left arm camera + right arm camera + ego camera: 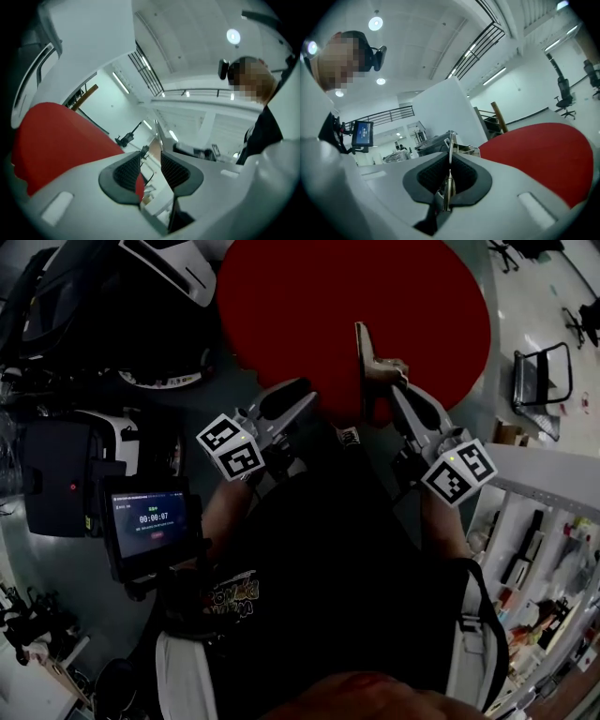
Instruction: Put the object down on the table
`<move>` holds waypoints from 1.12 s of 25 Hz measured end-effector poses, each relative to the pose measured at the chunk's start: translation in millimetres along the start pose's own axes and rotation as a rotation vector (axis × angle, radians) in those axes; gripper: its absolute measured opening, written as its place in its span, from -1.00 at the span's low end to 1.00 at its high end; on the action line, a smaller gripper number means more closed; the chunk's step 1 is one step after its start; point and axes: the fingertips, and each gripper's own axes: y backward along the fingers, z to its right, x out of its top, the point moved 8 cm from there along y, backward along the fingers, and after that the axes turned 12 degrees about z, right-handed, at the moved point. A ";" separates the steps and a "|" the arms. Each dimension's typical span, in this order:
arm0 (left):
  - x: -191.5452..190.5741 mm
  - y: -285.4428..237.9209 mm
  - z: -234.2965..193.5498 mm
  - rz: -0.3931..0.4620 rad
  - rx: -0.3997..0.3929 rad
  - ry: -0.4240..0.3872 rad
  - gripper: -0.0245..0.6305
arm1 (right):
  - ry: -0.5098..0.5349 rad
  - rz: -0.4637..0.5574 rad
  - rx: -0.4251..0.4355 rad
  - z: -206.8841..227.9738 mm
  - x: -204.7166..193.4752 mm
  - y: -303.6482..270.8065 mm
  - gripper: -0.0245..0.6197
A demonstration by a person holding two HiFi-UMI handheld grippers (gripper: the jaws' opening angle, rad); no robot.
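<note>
Not down yet: object clamped in the right gripper, short of the table

Closest in, the left gripper has its jaws apart with nothing between them, just room showing through the gap. The right gripper is pinched tight on a flat metal object, which sits edge-on between the pads and sticks up past the tips. In the head view it hangs near the close edge of the red table, looks like it's over it but not touching, so I'd say the set-down and release are both left to do. Containers: can't spot any on the part of the table in view. The only storage is the white shelving off to the right, with small stuff on it too tiny to make out.
</note>
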 end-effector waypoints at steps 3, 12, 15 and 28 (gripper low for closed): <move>-33.3 3.8 -6.5 -0.192 0.050 -0.117 -0.54 | 0.016 0.041 -0.110 40.5 20.1 8.3 -0.86; -67.2 -0.3 -18.9 -0.218 0.186 -0.026 -0.57 | 0.026 -0.027 -0.258 182.1 43.1 -29.9 -0.86; -61.4 -7.2 -24.5 -0.179 0.237 -0.034 -0.57 | -0.040 -0.085 -0.263 230.2 28.3 -67.7 -0.86; -65.0 -26.7 -27.8 -0.013 0.560 -0.043 -0.58 | -0.267 -0.386 -0.260 377.3 -69.5 -246.6 -0.86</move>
